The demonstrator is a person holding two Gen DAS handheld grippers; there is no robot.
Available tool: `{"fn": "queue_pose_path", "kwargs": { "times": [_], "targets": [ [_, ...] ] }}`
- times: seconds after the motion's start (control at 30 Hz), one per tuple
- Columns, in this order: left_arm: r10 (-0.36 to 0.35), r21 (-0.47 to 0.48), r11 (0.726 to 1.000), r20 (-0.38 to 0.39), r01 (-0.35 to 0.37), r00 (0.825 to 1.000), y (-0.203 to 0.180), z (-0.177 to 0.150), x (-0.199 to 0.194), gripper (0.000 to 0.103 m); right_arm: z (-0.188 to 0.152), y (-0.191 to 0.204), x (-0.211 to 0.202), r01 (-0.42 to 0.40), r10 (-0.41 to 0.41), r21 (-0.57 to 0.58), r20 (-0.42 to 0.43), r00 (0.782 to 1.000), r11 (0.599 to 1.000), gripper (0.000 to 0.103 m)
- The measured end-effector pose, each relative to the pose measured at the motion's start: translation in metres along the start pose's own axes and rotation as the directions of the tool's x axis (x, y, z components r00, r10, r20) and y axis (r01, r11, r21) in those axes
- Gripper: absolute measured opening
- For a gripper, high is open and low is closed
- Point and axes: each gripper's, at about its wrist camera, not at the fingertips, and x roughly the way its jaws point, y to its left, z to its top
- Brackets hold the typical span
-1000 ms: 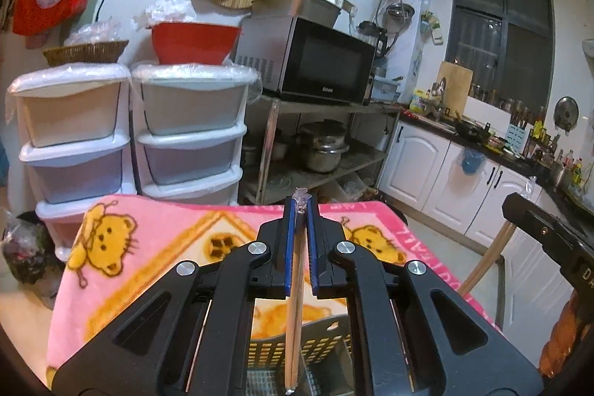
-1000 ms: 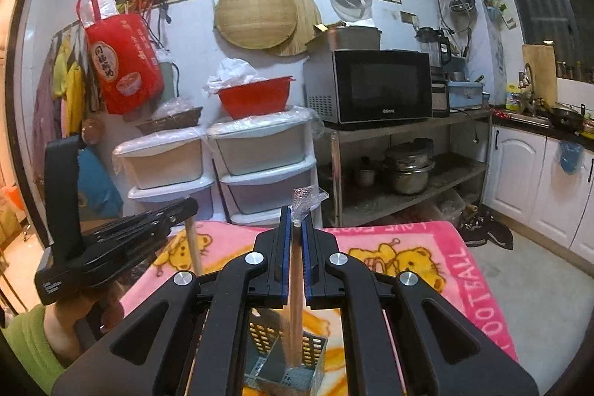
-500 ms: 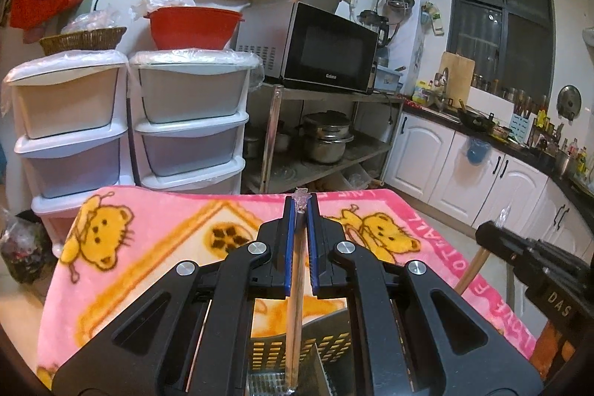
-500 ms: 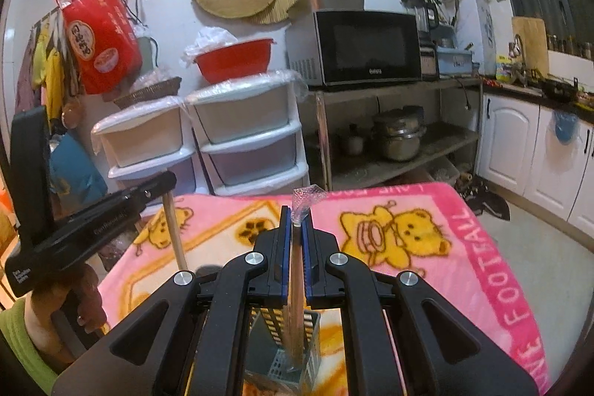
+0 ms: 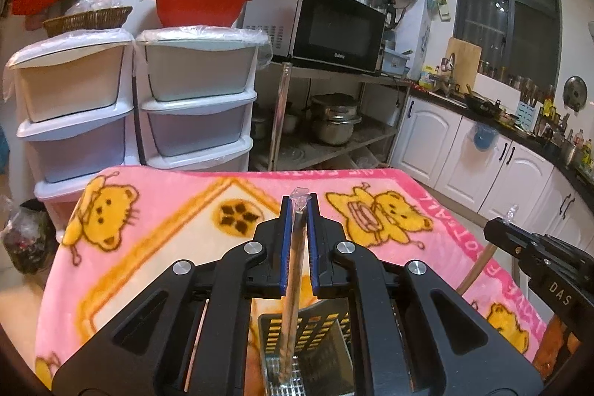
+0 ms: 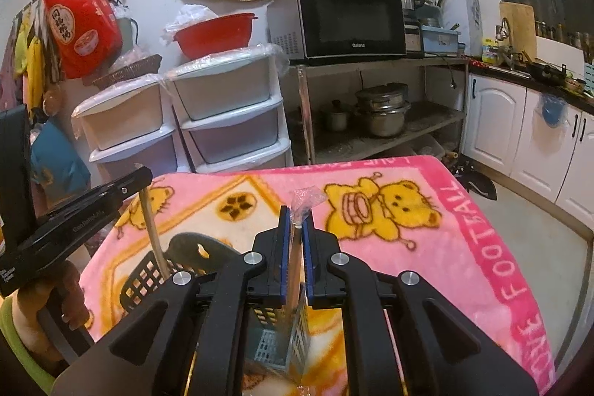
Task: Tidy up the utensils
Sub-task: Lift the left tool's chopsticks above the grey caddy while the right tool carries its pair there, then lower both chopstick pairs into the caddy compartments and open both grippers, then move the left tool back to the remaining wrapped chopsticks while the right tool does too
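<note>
Both my grippers hold wrapped chopsticks upright over the black utensil holder on the pink table.

In the left wrist view my left gripper (image 5: 297, 206) is clenched on a wrapped pair of chopsticks (image 5: 291, 284), whose lower end reaches down into the slotted utensil holder (image 5: 319, 329) at the bottom centre of the frame. In the right wrist view my right gripper (image 6: 293, 216) has its jaws just beginning to part, with a second wrapped pair of chopsticks (image 6: 295, 270) standing between the blue pads and dipping into the same holder at the bottom centre. The holder stands on the bear-print blanket (image 6: 464, 232) covering the table. At the left edge of that frame, the left gripper's stick enters the holder's perforated rim.
</note>
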Motion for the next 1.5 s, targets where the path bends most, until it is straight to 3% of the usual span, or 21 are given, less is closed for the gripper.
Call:
{"fn": "queue_pose_path", "kwargs": {
  "times": [0.2,0.5,0.7,0.87,1.03,1.13,1.5],
  "targets": [
    [-0.003,-0.006,1.0,-0.022,0.003,1.0,0.004,-0.009,-0.003,0.008,-0.006,-0.005,-0.004,0.016,-0.016,0.0,-0.008,1.0,1.0,0.02],
    [-0.011,-0.018,1.0,-0.035,0.01,0.999,0.007,-0.015,-0.01,0.026,-0.011,-0.013,-0.014,0.022,-0.022,0.008,-0.025,0.999,1.0,0.033],
    [-0.018,-0.011,1.0,-0.046,0.017,0.999,0.004,-0.02,-0.019,0.041,-0.014,-0.013,-0.02,0.032,-0.032,-0.002,-0.033,0.999,0.999,0.041],
    [-0.053,-0.006,0.999,-0.05,0.053,0.997,0.003,-0.022,-0.027,0.06,-0.016,-0.012,-0.023,0.033,-0.034,-0.014,-0.042,0.999,0.999,0.047],
    [-0.051,0.003,0.999,-0.061,0.051,0.997,0.001,-0.025,-0.035,0.064,-0.02,-0.012,-0.029,0.037,-0.038,-0.027,-0.047,0.998,0.999,0.054],
    [-0.045,0.004,0.999,-0.062,0.045,0.997,0.0,-0.027,-0.041,0.082,-0.021,-0.013,-0.033,0.042,-0.044,-0.036,-0.048,0.998,0.998,0.056],
    [-0.052,0.01,0.999,-0.056,0.052,0.997,0.0,-0.037,-0.066,0.093,-0.033,-0.019,-0.056,0.056,-0.06,-0.067,-0.048,0.997,0.996,0.065]
  ]
}}
